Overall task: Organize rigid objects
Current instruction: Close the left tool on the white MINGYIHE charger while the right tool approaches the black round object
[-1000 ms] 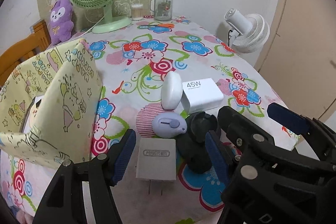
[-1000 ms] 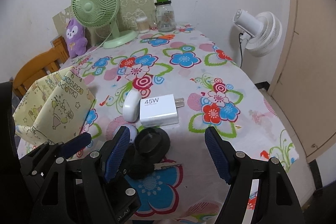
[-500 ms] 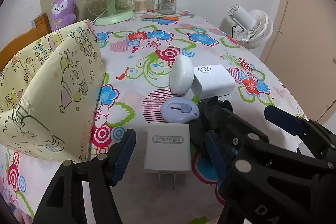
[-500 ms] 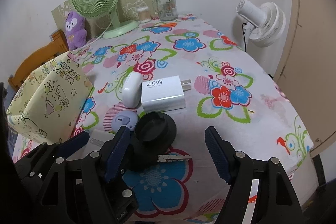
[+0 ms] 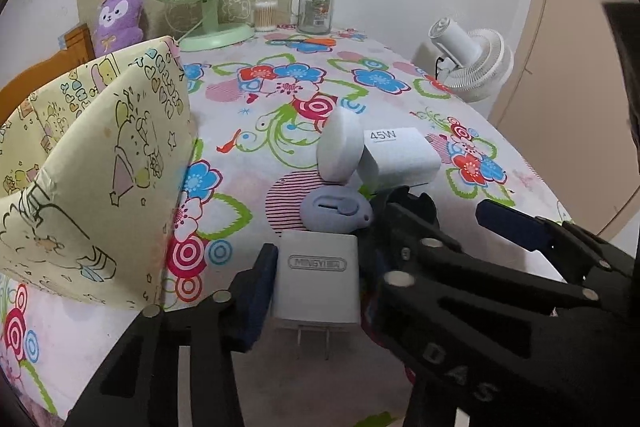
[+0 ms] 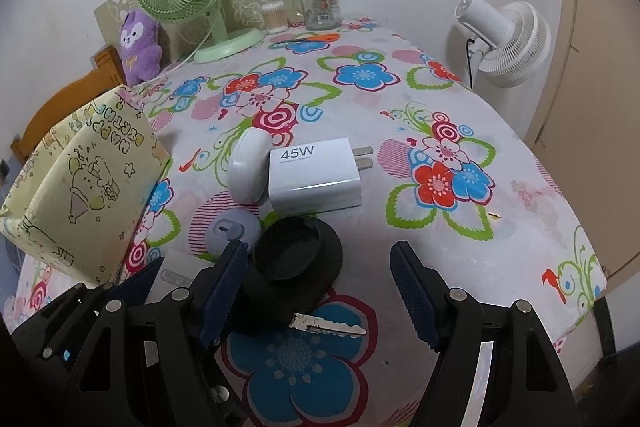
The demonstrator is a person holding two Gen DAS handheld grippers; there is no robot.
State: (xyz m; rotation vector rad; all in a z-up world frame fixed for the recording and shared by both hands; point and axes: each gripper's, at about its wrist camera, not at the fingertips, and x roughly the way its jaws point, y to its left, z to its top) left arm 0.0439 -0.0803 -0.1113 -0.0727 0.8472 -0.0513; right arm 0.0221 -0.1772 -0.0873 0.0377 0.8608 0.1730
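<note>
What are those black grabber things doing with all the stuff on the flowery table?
A person is tidying small hard things with two hand-held grippers. The left gripper has just been closing its fingers on the white charger, which still lies on the table. The right gripper is open, with a black round thing and a key between its fingers. A yellow patterned box stands open to the left.
</note>
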